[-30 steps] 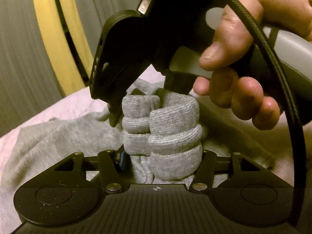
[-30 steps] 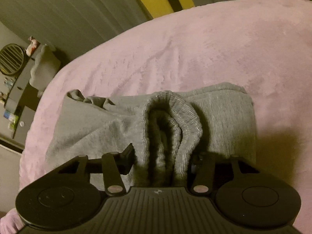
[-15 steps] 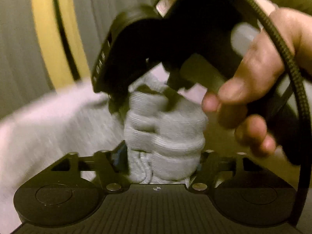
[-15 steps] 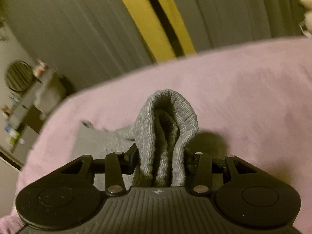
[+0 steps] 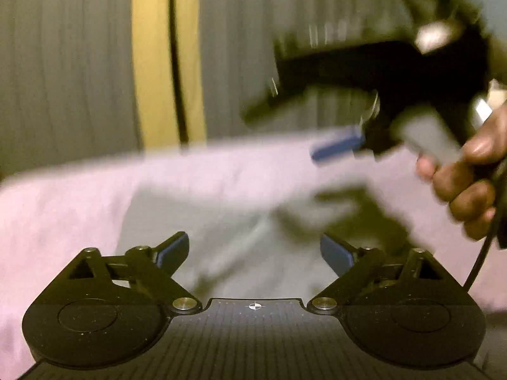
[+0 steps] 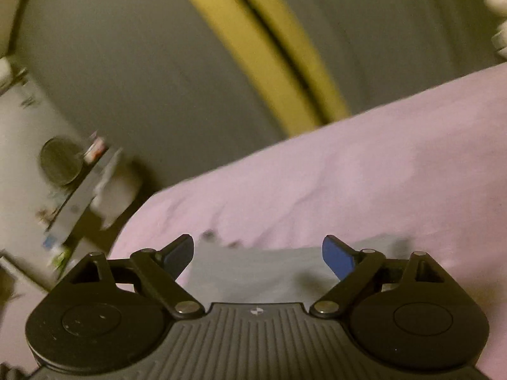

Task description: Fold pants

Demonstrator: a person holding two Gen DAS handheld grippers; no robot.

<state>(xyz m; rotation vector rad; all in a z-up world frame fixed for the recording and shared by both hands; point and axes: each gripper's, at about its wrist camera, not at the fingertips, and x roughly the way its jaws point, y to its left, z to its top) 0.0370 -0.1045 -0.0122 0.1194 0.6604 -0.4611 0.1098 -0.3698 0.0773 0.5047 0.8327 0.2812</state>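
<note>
I'm in a bedroom at home: a pink blanket (image 6: 380,174) covers the bed under me, grey curtains (image 5: 63,63) with a yellow strip (image 5: 152,63) hang behind it, and a cluttered shelf (image 6: 79,196) stands at the side.

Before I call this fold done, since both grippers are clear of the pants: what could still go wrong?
The pants lie loose on the pink cover, so the fold may spring open. The left gripper and right gripper, jaws opening and empty, hang close above the pants and could snag them.
</note>
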